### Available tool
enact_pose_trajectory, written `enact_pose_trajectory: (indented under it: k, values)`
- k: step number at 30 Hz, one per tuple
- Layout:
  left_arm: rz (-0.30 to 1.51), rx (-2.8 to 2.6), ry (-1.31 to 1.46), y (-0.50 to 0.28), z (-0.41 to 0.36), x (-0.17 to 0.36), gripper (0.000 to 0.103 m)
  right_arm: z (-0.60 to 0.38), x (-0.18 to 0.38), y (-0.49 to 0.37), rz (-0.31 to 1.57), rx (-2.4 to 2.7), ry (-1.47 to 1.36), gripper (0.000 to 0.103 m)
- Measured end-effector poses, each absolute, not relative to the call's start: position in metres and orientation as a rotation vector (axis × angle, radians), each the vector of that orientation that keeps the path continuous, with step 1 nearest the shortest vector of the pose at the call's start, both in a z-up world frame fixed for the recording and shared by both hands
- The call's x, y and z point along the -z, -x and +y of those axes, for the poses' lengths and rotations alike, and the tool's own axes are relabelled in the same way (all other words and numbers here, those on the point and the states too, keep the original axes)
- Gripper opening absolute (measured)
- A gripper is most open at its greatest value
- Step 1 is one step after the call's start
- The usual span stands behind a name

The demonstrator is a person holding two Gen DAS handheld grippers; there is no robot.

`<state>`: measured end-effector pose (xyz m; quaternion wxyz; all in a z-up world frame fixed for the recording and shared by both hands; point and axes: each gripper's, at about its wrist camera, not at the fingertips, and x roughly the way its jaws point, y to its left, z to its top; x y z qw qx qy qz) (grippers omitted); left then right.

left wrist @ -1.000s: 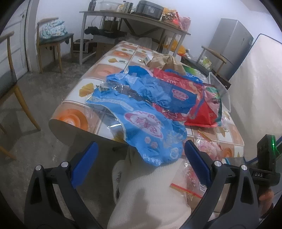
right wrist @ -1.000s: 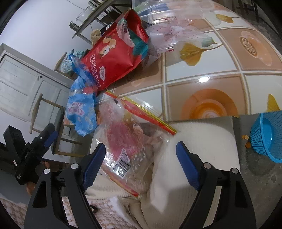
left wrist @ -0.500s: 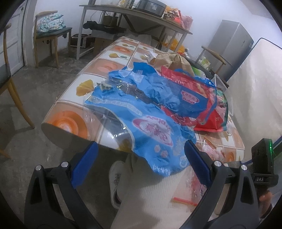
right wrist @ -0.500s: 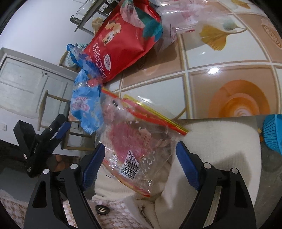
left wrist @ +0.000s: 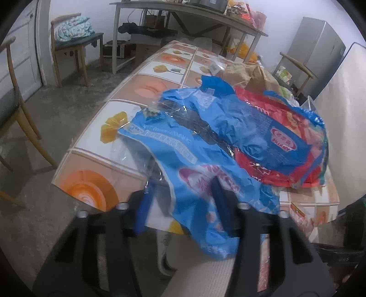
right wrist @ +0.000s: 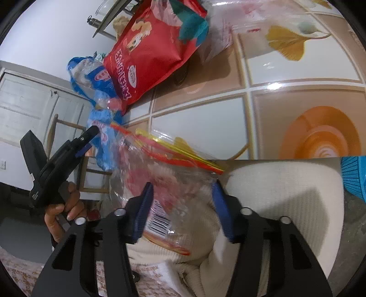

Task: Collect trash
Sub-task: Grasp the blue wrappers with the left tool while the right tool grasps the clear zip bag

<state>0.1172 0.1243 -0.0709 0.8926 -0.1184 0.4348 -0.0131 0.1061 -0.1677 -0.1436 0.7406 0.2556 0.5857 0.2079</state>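
Left wrist view: left tool (left wrist: 183,203) closing, blurred, its blue pads either side of the hanging end of a crumpled blue snack wrapper (left wrist: 183,155); wrapper between the pads, but cannot tell whether they press on it yet. Wrapper draped over the near edge of the worktop (left wrist: 146,91), which is covered in a tile-pattern cloth of orange discs and yellow ginkgo leaves. Behind the wrapper, a second blue bag (left wrist: 251,128) lying across a red snack bag (left wrist: 290,169), and beyond those a crumpled brown paper bag (left wrist: 249,73). Below the tool, a cream knitted garment (left wrist: 205,278) and a white shoe (left wrist: 163,251) on the grey floor. Farther back, a wooden chair (left wrist: 75,43) with a bundle of cloth on its seat, a long shelf table (left wrist: 183,16) against the wall, and a grey fridge (left wrist: 318,50) at right. Right wrist view: right tool (right wrist: 183,205) also closing, with a clear zip bag (right wrist: 169,182) between its blue pads; bag shows a red and yellow zip strip, a barcode label and pinkish contents, and hangs over the worktop edge onto the cream knit; pads near its sides, contact not clear. Up the worktop (right wrist: 297,75), the red snack bag (right wrist: 146,57) propped upright, touching the blue wrapper (right wrist: 103,128) at its left. At far left, a hand (right wrist: 61,212) gripping the handle of the left tool (right wrist: 88,139), whose tip reaches the blue wrapper. At right edge, part of a blue plastic basket (right wrist: 354,176) on the floor.
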Motion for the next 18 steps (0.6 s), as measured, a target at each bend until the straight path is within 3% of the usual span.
enact_pose_trajectory:
  k: [3, 6, 12, 14, 18]
  values:
    - [0.908, 0.015, 0.223, -0.119, 0.122, 0.072, 0.017, -0.166, 0.148, -0.108, 1.304, -0.485, -0.581, 0.037]
    - [0.907, 0.008, 0.21, -0.117, 0.122, 0.072, 0.003, -0.167, 0.149, -0.107, 1.303, -0.502, -0.604, 0.034]
    - [0.874, 0.012, 0.241, -0.105, 0.126, 0.064, 0.0, -0.176, 0.138, -0.102, 1.247, -0.56, -0.629, 0.027]
    - [0.845, 0.014, 0.243, -0.098, 0.127, 0.056, 0.0, -0.179, 0.13, -0.1, 1.216, -0.583, -0.615, 0.017]
    - [0.787, 0.011, 0.249, -0.081, 0.13, 0.036, 0.0, -0.184, 0.119, -0.095, 1.168, -0.618, -0.599, 0.011]
